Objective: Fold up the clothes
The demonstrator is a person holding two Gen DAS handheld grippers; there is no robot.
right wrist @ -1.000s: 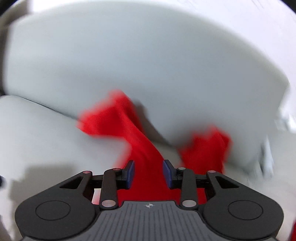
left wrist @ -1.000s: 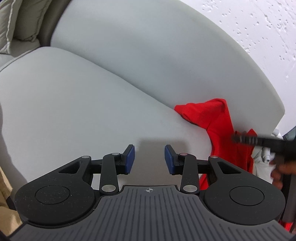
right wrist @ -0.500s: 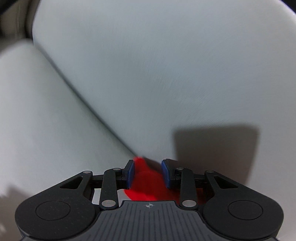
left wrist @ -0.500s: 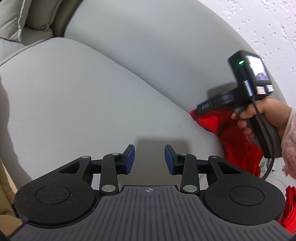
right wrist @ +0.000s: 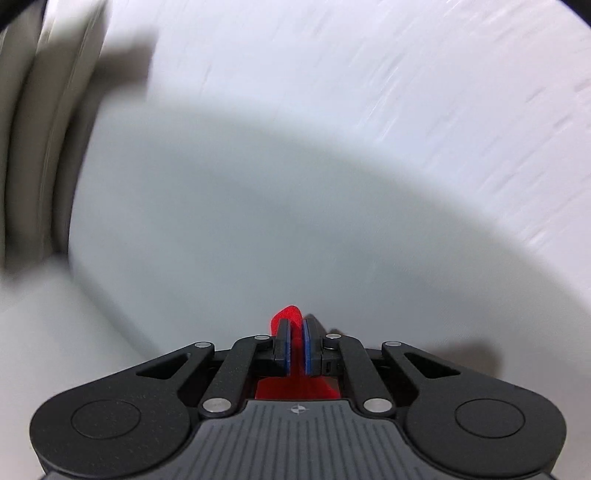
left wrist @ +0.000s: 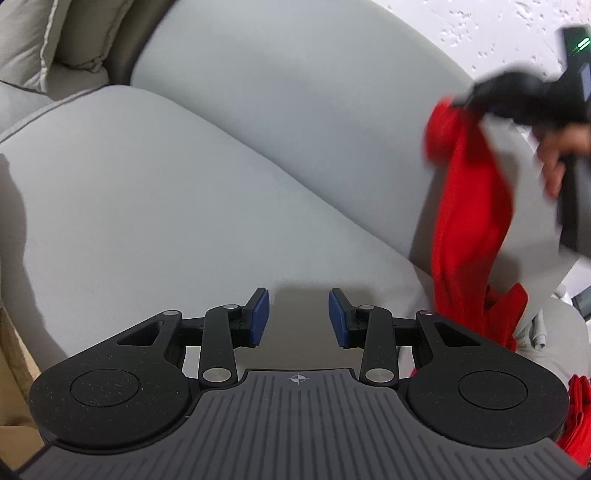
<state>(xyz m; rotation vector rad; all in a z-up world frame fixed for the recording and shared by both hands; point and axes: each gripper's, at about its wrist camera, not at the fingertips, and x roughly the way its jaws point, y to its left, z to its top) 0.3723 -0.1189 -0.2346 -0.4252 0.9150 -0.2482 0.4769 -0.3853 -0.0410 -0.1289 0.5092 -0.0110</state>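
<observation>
On the grey sofa seat (left wrist: 155, 206), seen from the left wrist, the left gripper (left wrist: 298, 319) hovers with its blue-padded fingers (left wrist: 258, 317) set wide apart and nothing between them; its shadow falls on the cushion just ahead. To the right in this view, the red garment (left wrist: 469, 206) hangs in a long fold in front of the sofa backrest (left wrist: 295, 96), its top edge gripped by the right gripper (left wrist: 480, 99), which is blurred and held high by a hand (left wrist: 557, 155). The garment's lower end trails down to the seat's right end, beside a pale cloth (left wrist: 554, 332). More red fabric shows at the frame's lower right edge. A beige pillow (left wrist: 40, 33) lies at upper left, and a speckled white wall (left wrist: 498, 33) rises behind the backrest.

From the right wrist, only a small part of the garment (right wrist: 286, 315) shows: a red tab sticking up past the right gripper (right wrist: 294, 345), whose fingers (right wrist: 283, 343) are drawn narrow and pinch the cloth, with more red visible beneath them. The backrest (right wrist: 258, 221) and wall (right wrist: 369, 66) beyond are smeared by motion blur. The hanging length of the garment and the hand appear only in the left wrist view.
</observation>
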